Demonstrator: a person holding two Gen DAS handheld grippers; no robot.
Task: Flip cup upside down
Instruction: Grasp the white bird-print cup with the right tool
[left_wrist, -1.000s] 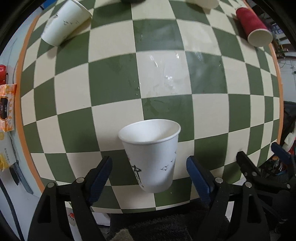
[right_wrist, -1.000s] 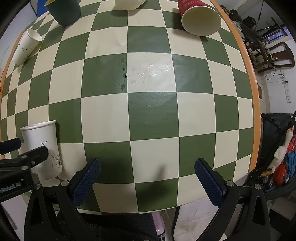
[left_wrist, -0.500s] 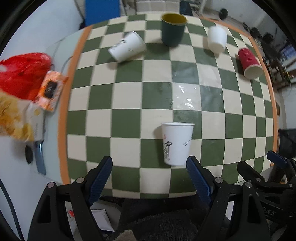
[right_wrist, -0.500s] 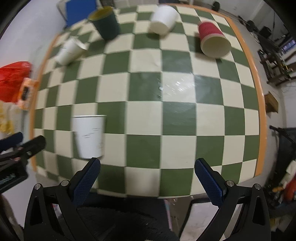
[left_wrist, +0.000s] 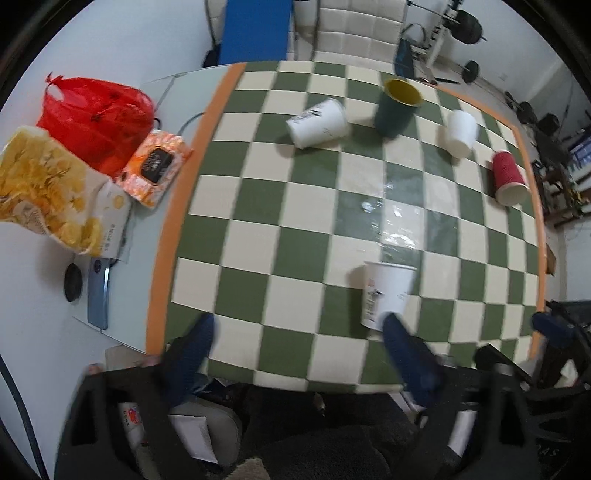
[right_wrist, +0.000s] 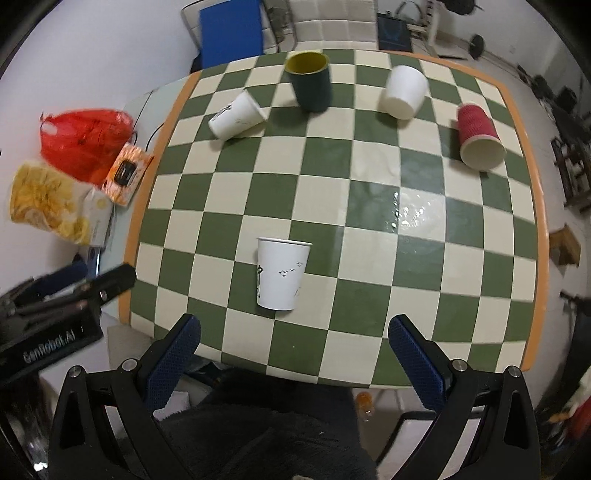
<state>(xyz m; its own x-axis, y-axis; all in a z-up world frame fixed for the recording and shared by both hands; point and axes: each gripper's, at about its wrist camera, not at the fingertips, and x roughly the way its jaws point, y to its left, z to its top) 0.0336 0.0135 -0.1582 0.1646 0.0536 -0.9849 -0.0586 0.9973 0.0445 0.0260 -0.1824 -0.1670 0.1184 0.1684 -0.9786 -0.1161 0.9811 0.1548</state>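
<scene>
A white paper cup with small bird marks (right_wrist: 281, 274) stands upright, mouth up, on the green and cream checkered table (right_wrist: 369, 206) near its front edge. It also shows in the left wrist view (left_wrist: 386, 291). My left gripper (left_wrist: 299, 343) is open and empty, pulled back over the table's front edge, with the cup just past its right finger. My right gripper (right_wrist: 295, 345) is open and empty, raised behind the front edge, with the cup ahead of it.
At the back lie a tipped white cup (right_wrist: 236, 116), a dark green cup (right_wrist: 309, 79), a white cup (right_wrist: 403, 92) and a tipped red cup (right_wrist: 478, 136). Wet patch (right_wrist: 410, 210) mid-table. A red bag (left_wrist: 96, 122) and snack packs (left_wrist: 48, 188) lie left.
Both grippers have pulled back and up from the table, so much more of it shows. The white cup stays upright in place. Both grippers stay open.
</scene>
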